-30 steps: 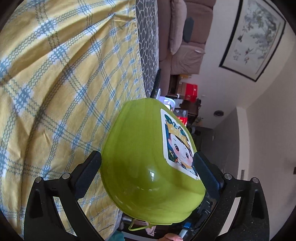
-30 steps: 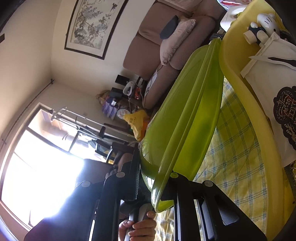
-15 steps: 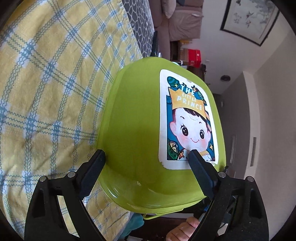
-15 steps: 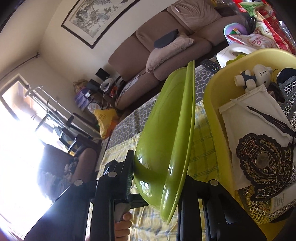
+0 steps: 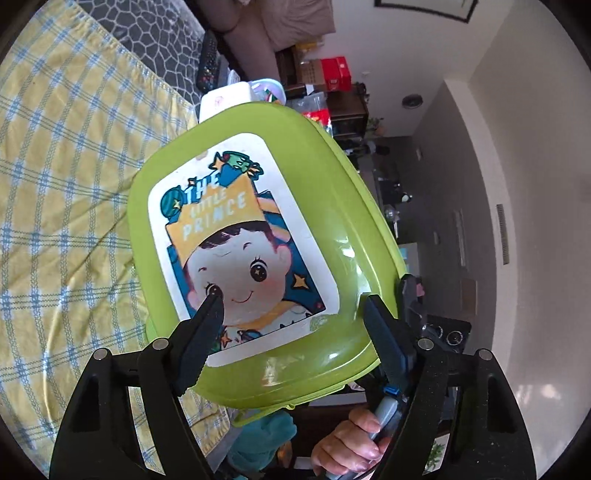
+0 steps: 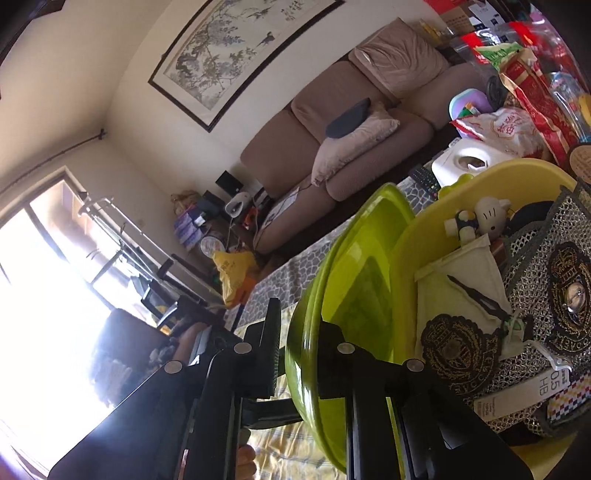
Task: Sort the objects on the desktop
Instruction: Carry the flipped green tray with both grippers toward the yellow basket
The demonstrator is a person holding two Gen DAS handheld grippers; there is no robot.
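Note:
A lime-green plastic lid (image 5: 332, 236) with a "The Little Prince" sticker is tilted up above the yellow checked cloth (image 5: 62, 177). My left gripper (image 5: 291, 306) is open; its fingers stand in front of the lid's top face without clamping it. My right gripper (image 6: 299, 332) is shut on the lid's rim (image 6: 306, 354), one finger on each side. Beside the lid stands a yellow bin (image 6: 532, 173) holding a white pouch (image 6: 454, 288), a mesh bag (image 6: 546, 280), a Hello Kitty toy (image 6: 487, 214) and a pencil box (image 6: 524, 395).
A white box (image 6: 469, 162), a remote (image 5: 207, 66) and snack bags (image 6: 517, 85) lie behind the bin. A grey patterned cloth (image 5: 155, 33) covers the far table. A brown sofa (image 6: 351, 122) stands beyond.
The lid has swung from edge-on to tilted toward the yellow bin, with its sticker face turned to the left camera. My left fingers now sit in front of the lid instead of spanning it.

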